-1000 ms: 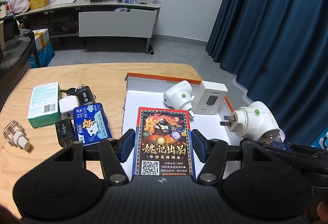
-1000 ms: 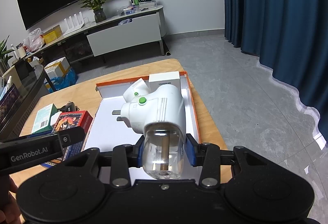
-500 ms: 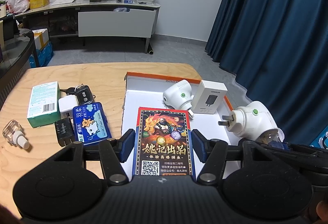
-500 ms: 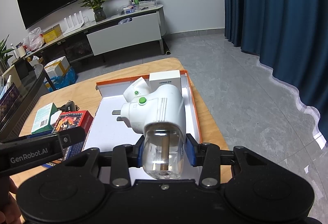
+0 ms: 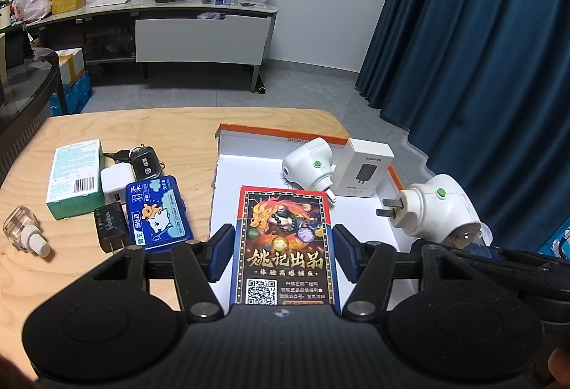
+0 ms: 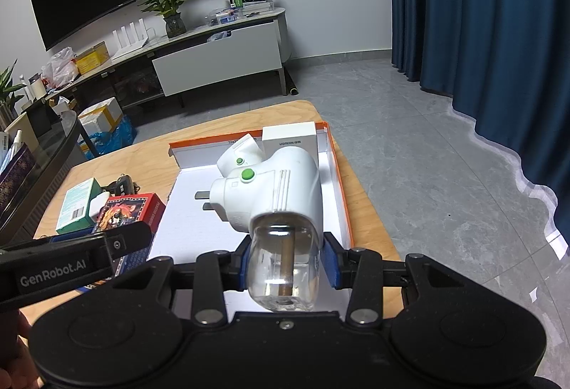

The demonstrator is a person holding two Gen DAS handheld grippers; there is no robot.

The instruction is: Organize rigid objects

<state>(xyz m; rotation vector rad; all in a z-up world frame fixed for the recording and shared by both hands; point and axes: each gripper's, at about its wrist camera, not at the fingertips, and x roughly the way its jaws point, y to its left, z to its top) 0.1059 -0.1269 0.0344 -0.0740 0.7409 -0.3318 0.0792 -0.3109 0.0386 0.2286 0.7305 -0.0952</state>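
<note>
While glossy card box point(image 5: 285, 246) flat; plug-in's point(image 6: 274, 196) clear rounded bottle point(image 6: 281, 268) clamped

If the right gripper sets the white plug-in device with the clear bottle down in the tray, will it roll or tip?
The plug-in device looks rounded, so it may rock sideways. Its prongs stick out one side and could stop a full roll. The clear bottle looks smooth, perhaps slippery between the right gripper pads.
</note>
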